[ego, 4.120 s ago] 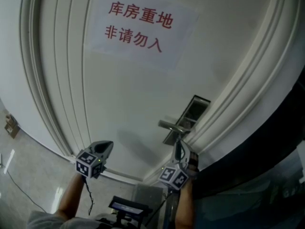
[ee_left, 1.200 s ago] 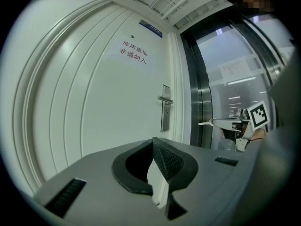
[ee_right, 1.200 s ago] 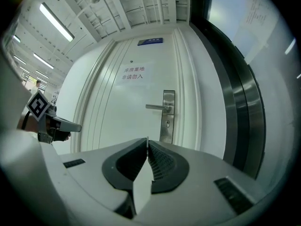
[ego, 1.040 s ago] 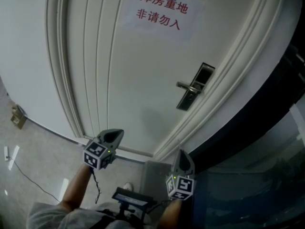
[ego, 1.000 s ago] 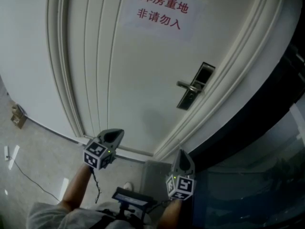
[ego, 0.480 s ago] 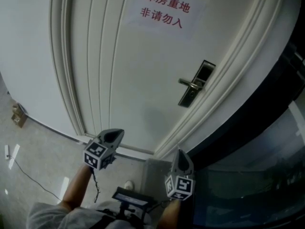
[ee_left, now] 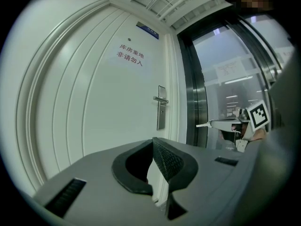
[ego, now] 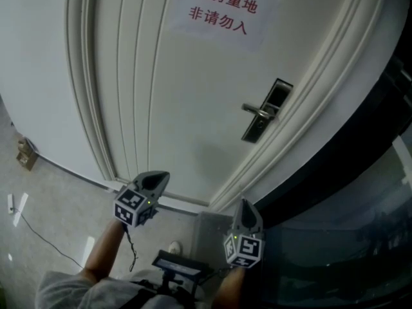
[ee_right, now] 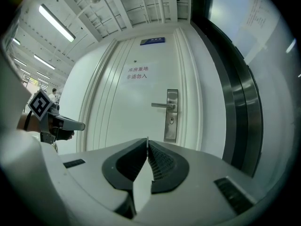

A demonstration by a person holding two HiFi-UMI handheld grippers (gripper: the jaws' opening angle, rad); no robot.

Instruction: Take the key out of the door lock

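A person is standing before a white door (ego: 193,108), holding a gripper in each hand well back from it. The right gripper (ego: 245,206) is pointing up toward the lock plate (ego: 255,130) near the door's right edge. Its fingers (ee_right: 162,166) are pressing together on the key (ee_right: 147,139), which is showing only as a thin pale sliver poking just past their tips. The left gripper (ego: 159,178) is hovering to its left, aimed at the door's panel mouldings, its fingers (ee_left: 169,161) closed tip to tip with nothing between them. The handle (ego: 253,109) is jutting left from the plate, and a paper sign (ego: 222,8) in red characters is hanging on the door above. A dark glass wall (ego: 347,237) is running along the right.
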